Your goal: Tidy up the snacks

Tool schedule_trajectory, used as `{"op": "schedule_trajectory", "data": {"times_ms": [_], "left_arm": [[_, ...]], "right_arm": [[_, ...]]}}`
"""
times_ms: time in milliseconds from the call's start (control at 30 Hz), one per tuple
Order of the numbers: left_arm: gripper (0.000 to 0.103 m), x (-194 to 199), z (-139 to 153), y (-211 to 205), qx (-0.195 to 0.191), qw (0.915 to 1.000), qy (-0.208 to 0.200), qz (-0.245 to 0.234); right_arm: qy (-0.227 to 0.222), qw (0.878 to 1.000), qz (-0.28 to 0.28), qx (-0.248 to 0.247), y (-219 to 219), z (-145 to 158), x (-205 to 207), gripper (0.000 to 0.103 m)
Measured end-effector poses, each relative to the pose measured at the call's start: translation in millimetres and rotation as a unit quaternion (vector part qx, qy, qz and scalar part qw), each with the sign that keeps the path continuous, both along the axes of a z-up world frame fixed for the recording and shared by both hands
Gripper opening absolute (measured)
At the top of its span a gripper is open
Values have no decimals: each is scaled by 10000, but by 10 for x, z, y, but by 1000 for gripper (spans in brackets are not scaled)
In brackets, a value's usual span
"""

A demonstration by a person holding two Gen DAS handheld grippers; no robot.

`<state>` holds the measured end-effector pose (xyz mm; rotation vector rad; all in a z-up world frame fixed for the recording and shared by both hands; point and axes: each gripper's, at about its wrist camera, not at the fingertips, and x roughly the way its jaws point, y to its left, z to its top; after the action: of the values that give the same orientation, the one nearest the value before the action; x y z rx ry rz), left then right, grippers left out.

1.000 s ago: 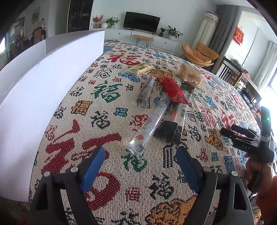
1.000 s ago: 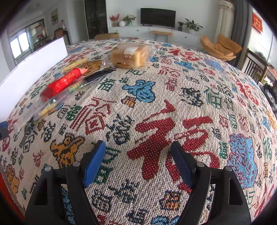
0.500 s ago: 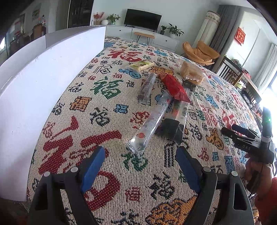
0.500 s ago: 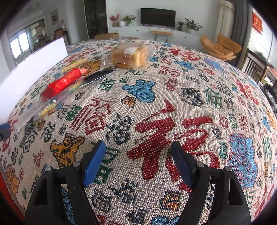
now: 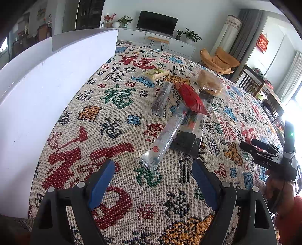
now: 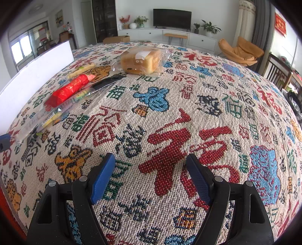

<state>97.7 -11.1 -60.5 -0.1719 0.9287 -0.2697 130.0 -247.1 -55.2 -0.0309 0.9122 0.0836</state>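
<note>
Nothing's shifted in the last sec: left gripper point(image 5: 153, 176) and right gripper point(image 6: 150, 176) both gape wide, empty, w/ the snack pile point(image 5: 181, 113) untouched at 12 o'clock, so sorting prob. hasn't begun.

A patterned woven tablecloth point(image 6: 169, 113) covers the table; behind stand a television point(image 6: 172, 18) and an orange chair point(image 6: 243, 50).
</note>
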Motion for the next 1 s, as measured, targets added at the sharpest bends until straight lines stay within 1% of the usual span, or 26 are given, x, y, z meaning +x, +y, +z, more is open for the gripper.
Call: {"op": "schedule_trajectory", "data": {"times_ms": [100,167,433,567,600,667,733,767,800,867,900,1000], "left_arm": [[84,-13,16,63,-136,9999,-43,85],[84,-3,4,93,-211,9997,-3,131],[84,-7,-3,96,-173,9997,4,172],[84,-2,-15,131,-252,9994,37,236],[84,3,-23,143,-276,9993,58,250],[84,9,-33,164,-318,9991,88,275],[84,8,-36,182,-353,9989,86,294],[84,6,-35,185,-367,9988,81,300],[84,2,-34,188,-379,9988,81,306],[84,4,-41,190,-394,9987,101,316],[84,10,-46,193,-397,9986,115,321],[84,8,-48,203,-402,9986,122,332]], "right_arm": [[1,10000,0,-1,-1,1,0,80],[2,10000,0,1,0,2,1,80],[11,10000,11,-1,6,-8,2,82],[25,10000,-29,7,12,-13,5,83],[39,10000,-28,-2,26,-18,21,86],[75,9999,-78,-10,44,-14,35,86],[262,9993,-279,30,60,9,75,86],[398,9985,-362,108,90,33,101,87],[474,9976,-355,355,132,71,116,86],[475,9931,-150,1059,271,165,127,84],[490,9911,-42,1241,386,207,146,84],[572,9880,380,1381,825,281,265,84]]}}
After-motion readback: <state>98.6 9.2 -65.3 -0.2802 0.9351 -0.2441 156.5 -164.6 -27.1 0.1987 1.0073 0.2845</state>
